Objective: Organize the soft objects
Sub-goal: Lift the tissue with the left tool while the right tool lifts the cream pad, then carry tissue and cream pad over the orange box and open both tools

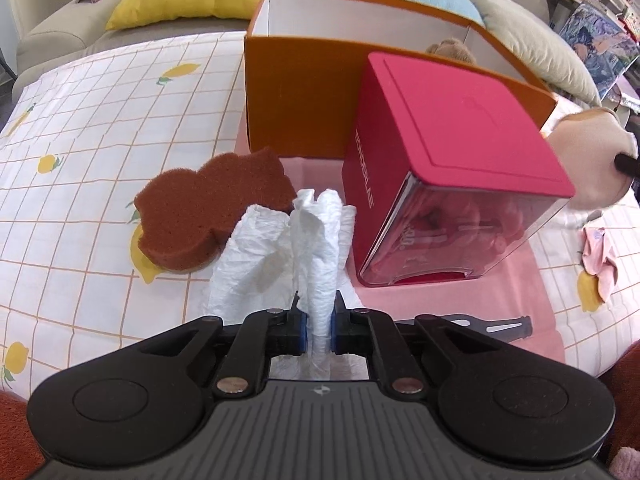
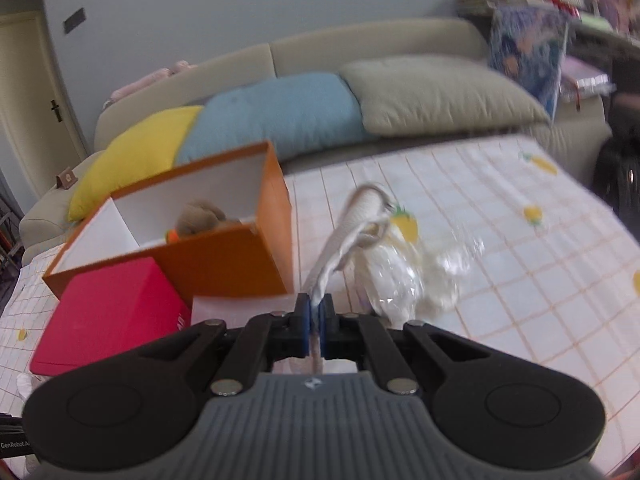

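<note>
In the left wrist view my left gripper is shut on a crumpled white paper towel that stands up between its pads just above the table. A brown sponge lies to its left. Behind stands an open orange box with a tilted red box in front of it. In the right wrist view my right gripper is shut on a white fabric strip joined to a clear plastic bag with something white inside; this view is blurred. A brown plush toy lies in the orange box.
A lemon-print cloth covers the table, with a pink mat under the boxes. A pink cloth lies at the right, near a gloved hand. A sofa with yellow, blue and beige cushions runs behind.
</note>
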Action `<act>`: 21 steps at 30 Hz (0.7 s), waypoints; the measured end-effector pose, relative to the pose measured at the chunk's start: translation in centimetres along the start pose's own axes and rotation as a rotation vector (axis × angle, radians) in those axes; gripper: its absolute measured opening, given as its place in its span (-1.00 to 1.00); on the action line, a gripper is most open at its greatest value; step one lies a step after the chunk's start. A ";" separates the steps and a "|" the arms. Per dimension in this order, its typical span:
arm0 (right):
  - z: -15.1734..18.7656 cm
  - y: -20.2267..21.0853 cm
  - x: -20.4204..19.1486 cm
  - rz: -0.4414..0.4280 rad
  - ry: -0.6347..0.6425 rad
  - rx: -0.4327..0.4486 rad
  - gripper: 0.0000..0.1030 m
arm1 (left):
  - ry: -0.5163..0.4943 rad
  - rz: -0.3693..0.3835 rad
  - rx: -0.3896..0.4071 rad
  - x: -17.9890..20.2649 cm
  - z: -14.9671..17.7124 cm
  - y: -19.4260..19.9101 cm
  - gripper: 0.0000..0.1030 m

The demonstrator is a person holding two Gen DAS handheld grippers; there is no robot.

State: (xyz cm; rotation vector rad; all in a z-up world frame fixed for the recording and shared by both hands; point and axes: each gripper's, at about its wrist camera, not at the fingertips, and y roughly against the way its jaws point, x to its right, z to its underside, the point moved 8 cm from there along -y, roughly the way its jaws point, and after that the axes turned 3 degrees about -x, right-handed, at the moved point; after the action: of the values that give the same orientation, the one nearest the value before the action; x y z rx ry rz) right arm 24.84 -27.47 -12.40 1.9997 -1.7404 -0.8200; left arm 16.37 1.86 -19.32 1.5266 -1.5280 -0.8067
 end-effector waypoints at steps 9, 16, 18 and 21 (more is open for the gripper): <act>-3.9 4.7 -1.2 -0.043 0.035 0.093 -0.98 | 0.058 0.065 0.099 -0.6 -1.2 4.6 -0.79; -6.6 8.1 -2.7 -0.096 0.086 0.151 -0.98 | 0.087 0.120 0.205 -0.9 -2.7 9.4 -0.79; -7.1 9.0 -3.5 -0.110 0.113 0.171 -0.98 | 0.095 0.143 0.237 -0.9 -3.4 10.9 -0.80; -7.8 9.9 -4.8 -0.135 0.150 0.190 -0.98 | 0.094 0.164 0.291 -0.9 -4.9 12.7 -0.81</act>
State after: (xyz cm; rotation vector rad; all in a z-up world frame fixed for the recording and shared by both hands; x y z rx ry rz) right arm 21.86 -25.30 0.51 2.2603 -1.6666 -0.5457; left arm 14.64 4.04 -5.91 1.5944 -1.7298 -0.4262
